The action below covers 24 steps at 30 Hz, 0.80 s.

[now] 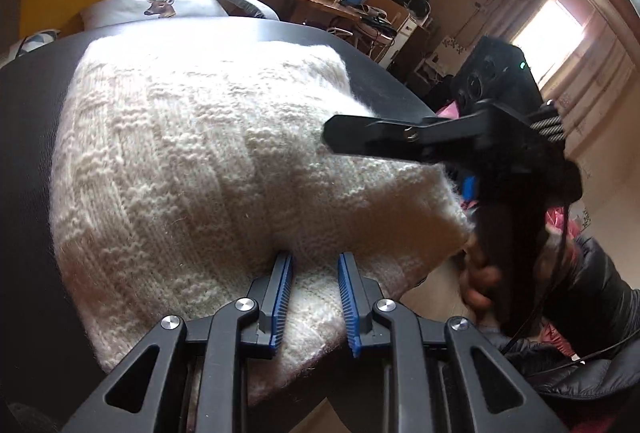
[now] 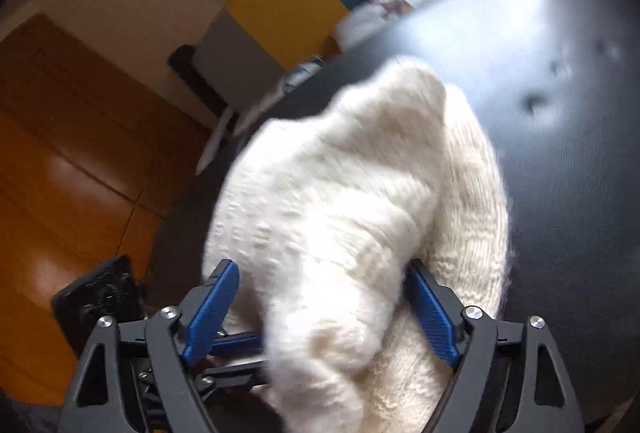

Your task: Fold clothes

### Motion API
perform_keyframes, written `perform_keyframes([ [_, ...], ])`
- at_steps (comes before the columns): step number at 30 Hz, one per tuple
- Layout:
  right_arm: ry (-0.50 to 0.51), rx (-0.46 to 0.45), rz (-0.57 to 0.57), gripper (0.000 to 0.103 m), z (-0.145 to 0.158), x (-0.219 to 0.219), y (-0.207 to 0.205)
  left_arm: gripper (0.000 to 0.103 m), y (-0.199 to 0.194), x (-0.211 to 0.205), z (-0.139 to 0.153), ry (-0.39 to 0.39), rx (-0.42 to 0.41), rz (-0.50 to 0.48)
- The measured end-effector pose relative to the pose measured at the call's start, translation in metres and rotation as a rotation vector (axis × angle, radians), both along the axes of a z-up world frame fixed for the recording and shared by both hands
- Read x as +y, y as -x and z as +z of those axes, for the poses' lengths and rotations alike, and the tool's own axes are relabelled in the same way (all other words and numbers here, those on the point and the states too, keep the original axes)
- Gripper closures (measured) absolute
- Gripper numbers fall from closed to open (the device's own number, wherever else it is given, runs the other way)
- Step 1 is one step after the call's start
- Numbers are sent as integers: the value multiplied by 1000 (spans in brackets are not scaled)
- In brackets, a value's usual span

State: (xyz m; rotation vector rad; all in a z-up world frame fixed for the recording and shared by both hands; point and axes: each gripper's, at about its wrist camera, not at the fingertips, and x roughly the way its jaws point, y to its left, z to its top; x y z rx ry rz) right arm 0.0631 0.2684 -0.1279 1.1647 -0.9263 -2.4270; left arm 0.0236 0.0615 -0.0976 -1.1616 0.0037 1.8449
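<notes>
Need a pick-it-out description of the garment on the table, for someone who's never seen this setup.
Start at the dark round table that fills the middle of the left wrist view. The white knit sweater lies folded on it, spreading to the near edge, between both grippers. It is the only pale, fluffy, ribbed thing there; the deer-print cushion behind is smooth and sits off the table.

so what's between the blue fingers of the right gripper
A thick fold of the white knit sweater lies between the right gripper's fingers, which stand wide apart and do not press it. The right wrist view shows this.
</notes>
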Motion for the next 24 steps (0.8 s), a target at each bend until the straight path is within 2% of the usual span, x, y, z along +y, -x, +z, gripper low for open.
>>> perform_keyframes([
  [1, -12, 18, 30, 3, -1, -4, 1, 80, 0, 0, -1, -3, -1, 2],
  [2, -49, 37, 93, 0, 1, -11, 3, 80, 0, -1, -2, -6, -1, 3],
  [5, -245, 81, 178, 0, 5, -38, 0, 80, 2, -3, -4, -15, -28, 13],
  [7, -240, 77, 188, 0, 6, -41, 0, 80, 3, -6, -3, -21, -28, 30],
  [9, -125, 30, 143, 0, 6, -28, 4, 81, 3, -9, -3, -27, -27, 48],
  [11, -80, 22, 111, 14, 10, -14, 3, 81, 1, -6, -2, -10, 3, 42],
  [12, -101, 8, 96, 37, 11, -11, 3, 81, -1, -4, -3, 1, 16, 36],
  [13, -127, -13, 80, 65, 11, -7, 2, 81, 0, -3, -4, -2, 13, 36],
  [15, -92, -20, 65, 80, 11, -1, 3, 81, 2, -2, -7, -17, -11, 43],
  [17, -130, 2, 72, 87, 23, -6, 2, 81, 2, -4, -7, -22, -40, 53],
  [19, -172, 77, 94, 89, 52, -15, -3, 81, 1, -5, -6, -27, -68, 52],
  [21, -282, 131, 112, 89, 71, -25, -10, 81, -3, -3, -5, -23, -86, 40],
  [22, -340, 121, 99, 89, 69, -25, -11, 81, -8, -2, -3, -23, -81, 30],
  [24, -368, 14, 64, 89, 37, -13, -10, 81, -15, -6, 3, -47, -78, 19],
])
